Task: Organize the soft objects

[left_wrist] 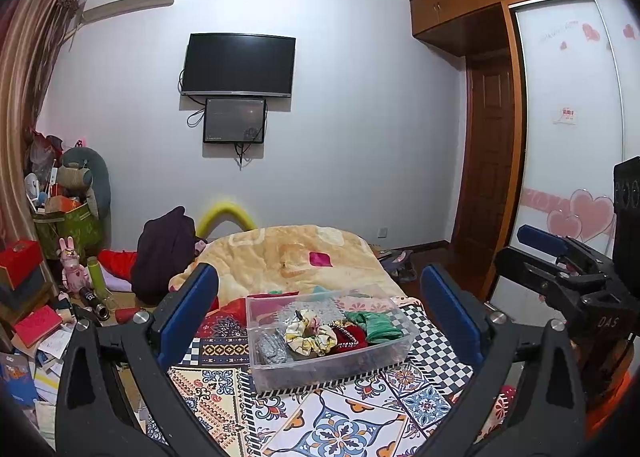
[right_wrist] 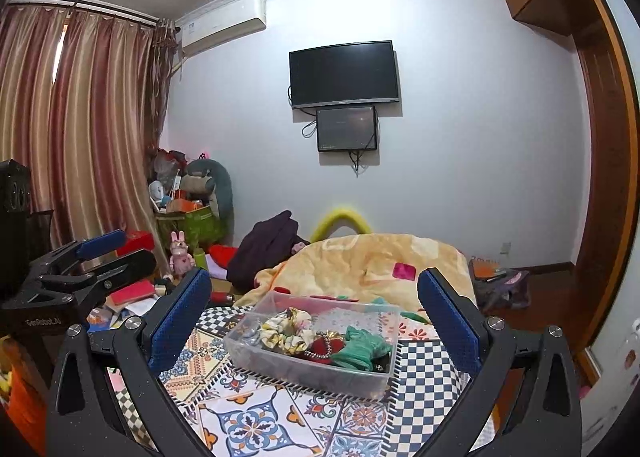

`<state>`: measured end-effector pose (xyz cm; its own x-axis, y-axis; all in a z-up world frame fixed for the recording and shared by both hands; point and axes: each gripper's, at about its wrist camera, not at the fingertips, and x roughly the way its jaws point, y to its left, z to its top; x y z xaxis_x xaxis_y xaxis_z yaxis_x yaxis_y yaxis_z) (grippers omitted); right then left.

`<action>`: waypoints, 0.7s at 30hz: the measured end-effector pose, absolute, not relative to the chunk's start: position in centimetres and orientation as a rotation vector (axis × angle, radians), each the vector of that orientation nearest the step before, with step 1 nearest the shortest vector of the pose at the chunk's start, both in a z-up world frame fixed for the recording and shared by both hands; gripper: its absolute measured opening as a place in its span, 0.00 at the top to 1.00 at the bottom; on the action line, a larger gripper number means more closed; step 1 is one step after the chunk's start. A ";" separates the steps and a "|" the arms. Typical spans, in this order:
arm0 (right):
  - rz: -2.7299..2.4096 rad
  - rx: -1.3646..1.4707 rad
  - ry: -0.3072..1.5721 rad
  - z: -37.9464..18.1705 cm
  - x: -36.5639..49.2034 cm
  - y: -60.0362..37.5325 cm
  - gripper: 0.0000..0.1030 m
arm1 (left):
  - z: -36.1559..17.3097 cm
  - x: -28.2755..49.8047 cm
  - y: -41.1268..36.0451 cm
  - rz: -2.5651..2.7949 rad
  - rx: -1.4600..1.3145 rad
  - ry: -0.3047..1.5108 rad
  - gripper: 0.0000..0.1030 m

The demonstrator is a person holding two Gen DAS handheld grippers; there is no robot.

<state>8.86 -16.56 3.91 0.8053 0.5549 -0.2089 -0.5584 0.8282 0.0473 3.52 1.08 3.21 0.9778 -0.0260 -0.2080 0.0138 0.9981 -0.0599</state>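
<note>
A clear plastic box [left_wrist: 384, 367] sits on a patterned cloth [left_wrist: 332, 425] on the bed. In it lie a yellow floral scrunchie [left_wrist: 310, 333], a red beaded one [left_wrist: 352, 337], a green one [left_wrist: 378, 327] and a grey one [left_wrist: 272, 349]. My left gripper [left_wrist: 320, 289] is open and empty, held back from the box. In the right wrist view the box [right_wrist: 280, 369] holds the same scrunchies [right_wrist: 286, 331]. My right gripper [right_wrist: 314, 297] is open and empty above the box's near side. Each gripper shows at the edge of the other's view.
A yellow blanket [left_wrist: 288, 253] with a pink patch lies behind the box. Dark clothing [left_wrist: 166, 253] sits at the bed's far left. Toys, boxes and books clutter the floor on the left [left_wrist: 60, 289]. A wardrobe [left_wrist: 572, 137] stands on the right.
</note>
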 end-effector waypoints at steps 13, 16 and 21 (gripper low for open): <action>0.594 -0.010 0.212 4.0 8.5 -16.4 0.00 | 3.2 3.6 0.8 -0.033 -0.047 0.212 0.00; 0.596 -0.008 0.213 4.0 8.6 -16.5 0.00 | 3.2 3.6 0.9 -0.035 -0.051 0.214 0.00; 0.594 -0.009 0.216 3.9 8.7 -16.4 0.00 | 3.1 3.5 1.0 -0.044 -0.057 0.218 0.00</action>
